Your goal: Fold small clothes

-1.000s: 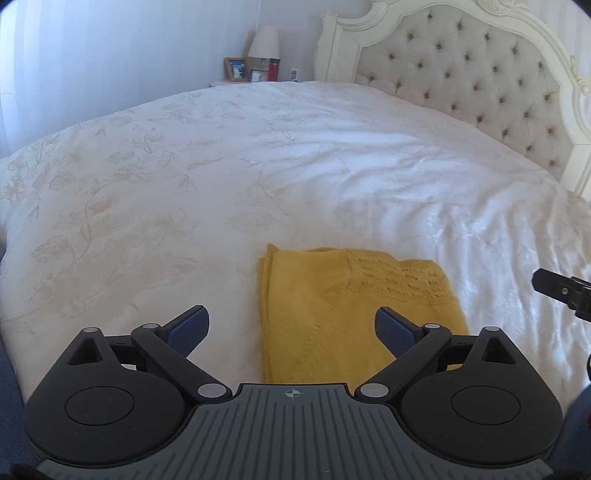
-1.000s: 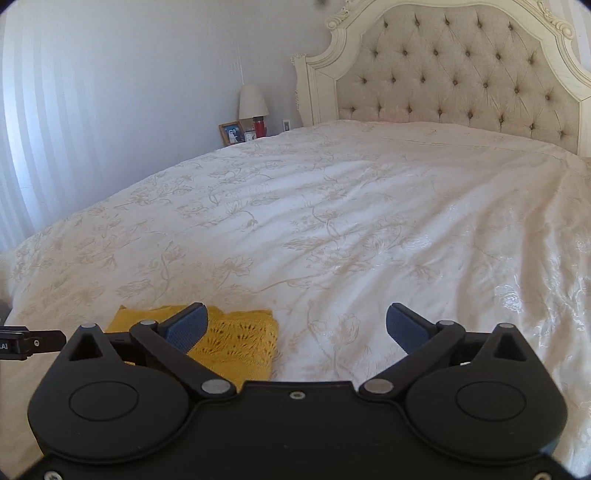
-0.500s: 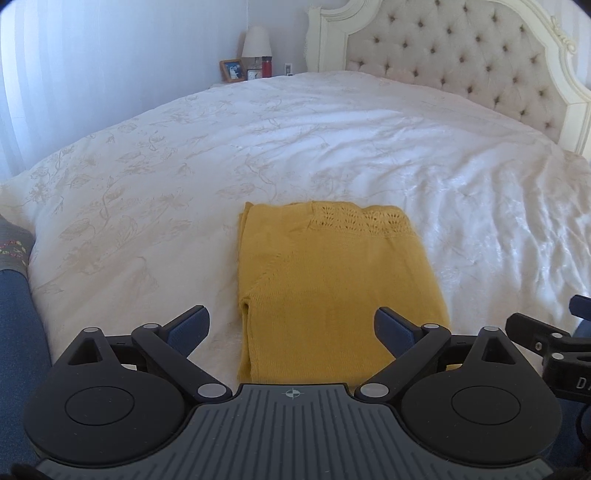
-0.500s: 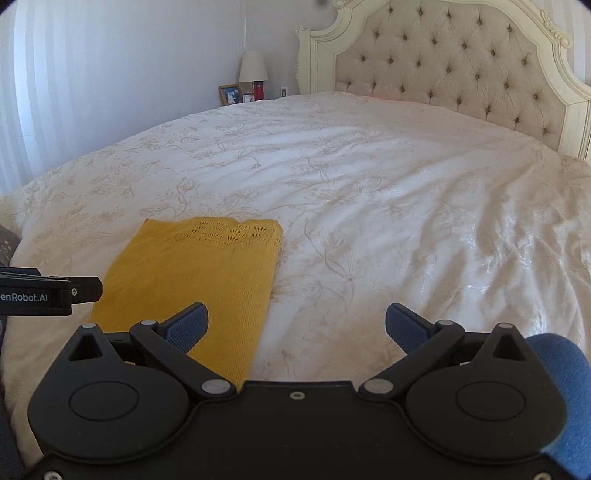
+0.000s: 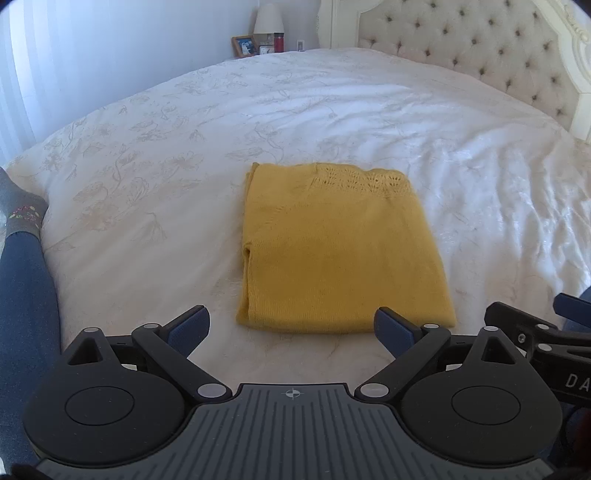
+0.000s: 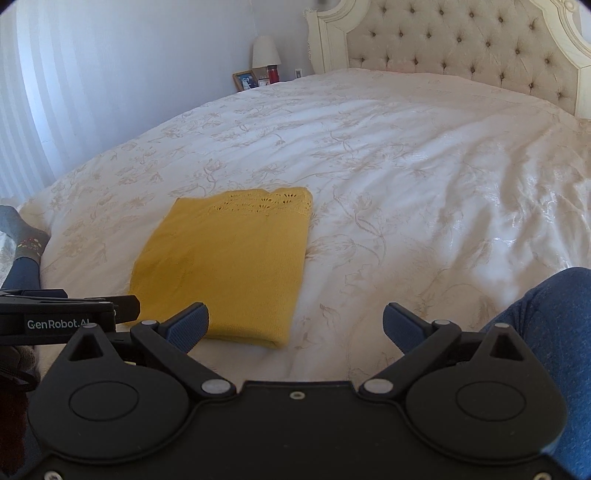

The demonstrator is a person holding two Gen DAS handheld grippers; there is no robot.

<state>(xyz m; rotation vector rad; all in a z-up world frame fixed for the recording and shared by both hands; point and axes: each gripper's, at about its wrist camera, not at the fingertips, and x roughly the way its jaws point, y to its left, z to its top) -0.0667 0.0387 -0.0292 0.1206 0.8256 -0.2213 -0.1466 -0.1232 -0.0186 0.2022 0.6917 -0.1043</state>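
Observation:
A yellow knitted garment (image 5: 340, 247) lies folded into a neat rectangle on the white bedspread (image 5: 332, 110), lace edge toward the headboard. My left gripper (image 5: 291, 328) hovers open just short of its near edge, nothing between the fingers. In the right wrist view the same garment (image 6: 229, 258) sits left of centre. My right gripper (image 6: 295, 325) is open and empty, its left finger over the garment's near right corner. Each gripper's body shows at the edge of the other's view.
A tufted cream headboard (image 5: 480, 48) stands at the far end. A nightstand with a lamp (image 5: 269, 20), photo frame and red cup sits at the back left. A person's leg in blue trousers and a grey sock (image 5: 22, 210) rests at the bed's left edge; a knee (image 6: 546, 317) at right.
Both grippers have pulled back and risen from the garment, so the whole folded rectangle now shows in both views. The garment itself has stayed in place.

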